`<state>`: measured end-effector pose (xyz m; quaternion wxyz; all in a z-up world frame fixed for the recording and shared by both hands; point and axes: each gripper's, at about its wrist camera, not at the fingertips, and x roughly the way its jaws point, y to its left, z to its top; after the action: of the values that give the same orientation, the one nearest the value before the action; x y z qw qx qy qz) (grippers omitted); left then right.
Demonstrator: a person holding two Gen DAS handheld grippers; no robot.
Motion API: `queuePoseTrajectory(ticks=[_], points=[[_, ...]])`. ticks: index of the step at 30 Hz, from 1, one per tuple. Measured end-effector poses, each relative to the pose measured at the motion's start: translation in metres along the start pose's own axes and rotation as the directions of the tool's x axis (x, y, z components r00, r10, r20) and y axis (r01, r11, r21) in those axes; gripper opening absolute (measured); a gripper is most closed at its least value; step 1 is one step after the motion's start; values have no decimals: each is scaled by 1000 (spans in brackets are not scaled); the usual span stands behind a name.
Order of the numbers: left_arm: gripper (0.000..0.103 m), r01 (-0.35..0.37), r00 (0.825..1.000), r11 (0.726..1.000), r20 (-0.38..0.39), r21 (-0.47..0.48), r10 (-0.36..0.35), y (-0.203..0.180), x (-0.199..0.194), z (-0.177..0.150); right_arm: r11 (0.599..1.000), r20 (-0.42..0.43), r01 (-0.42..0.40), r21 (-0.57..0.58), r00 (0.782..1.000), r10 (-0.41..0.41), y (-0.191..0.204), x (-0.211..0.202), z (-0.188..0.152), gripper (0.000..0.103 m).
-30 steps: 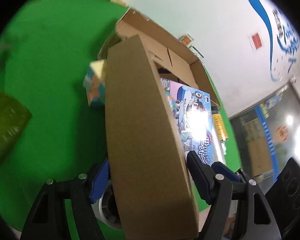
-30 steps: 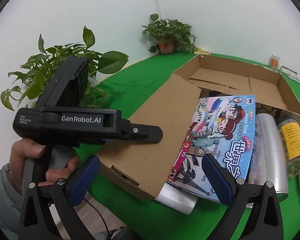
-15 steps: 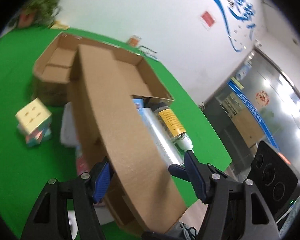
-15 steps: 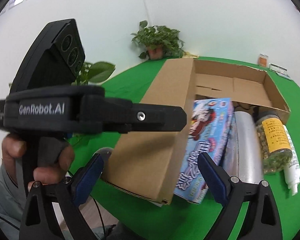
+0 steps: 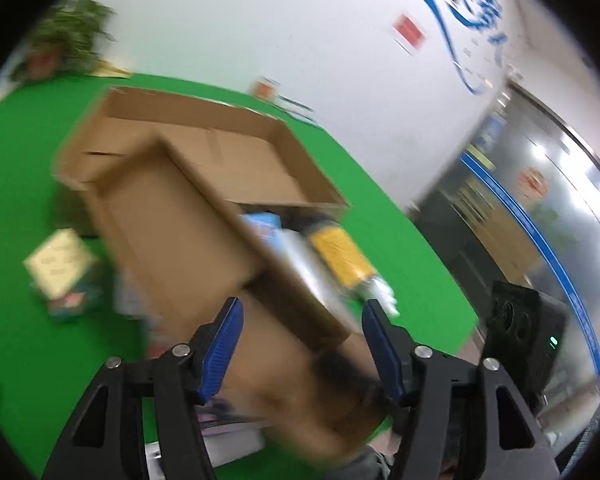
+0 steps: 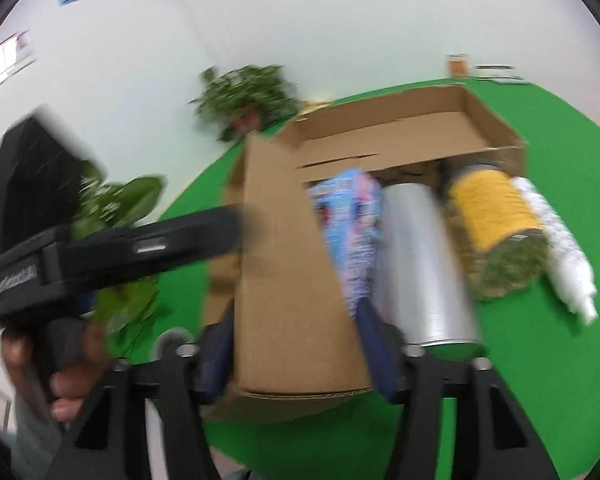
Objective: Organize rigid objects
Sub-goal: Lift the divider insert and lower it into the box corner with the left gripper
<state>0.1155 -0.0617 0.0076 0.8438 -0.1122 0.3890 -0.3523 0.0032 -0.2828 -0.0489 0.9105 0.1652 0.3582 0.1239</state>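
The green table spreads beyond both pairs of jaws. On it lies the open cardboard box, tipped on its side, mouth toward the cameras. Its long flap runs straight between the right gripper fingers, whose blue pads stand spread at either face of it; blur hides whether they touch. The same flap reaches between the left gripper pads, which also stand wide, and blocks most of the box mouth. Just right of the right jaws, 4 things poke from the box: a colourful carton, a silver cylinder, a yellow-labelled jar and a white bottle. Left of the left jaws sits a small yellow-topped box. Potted plants stand behind.
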Motion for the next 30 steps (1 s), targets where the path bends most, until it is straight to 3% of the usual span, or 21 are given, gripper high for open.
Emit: queuePoseTrajectory(ticks=[2, 5, 8, 11, 15, 22, 30], points=[[61, -63, 997, 995, 29, -76, 66, 25, -12, -6, 1000, -14, -16, 0, 1000, 16, 1, 1, -3, 32], [60, -168, 984, 973, -81, -157, 157, 47, 4, -11, 998, -31, -2, -59, 1000, 0, 17, 5, -8, 32], [56, -186, 978, 962, -137, -201, 160, 57, 23, -18, 994, -60, -7, -112, 998, 0, 30, 13, -11, 31], [51, -218, 972, 962, -124, -165, 199, 51, 33, -17, 989, -91, 23, -146, 995, -36, 41, 16, -17, 30], [25, -231, 972, 956, -90, -181, 218, 55, 28, -15, 987, -105, 18, -160, 994, -36, 49, 18, -19, 30], [19, -276, 961, 952, -13, -136, 276, 60, -1, 10, 982, -89, -37, -186, 996, 21, 72, 31, -3, 30], [18, -293, 950, 955, 105, -35, 295, 53, -18, 92, 984, -17, -68, -167, 998, 67, 98, 44, 72, 30]])
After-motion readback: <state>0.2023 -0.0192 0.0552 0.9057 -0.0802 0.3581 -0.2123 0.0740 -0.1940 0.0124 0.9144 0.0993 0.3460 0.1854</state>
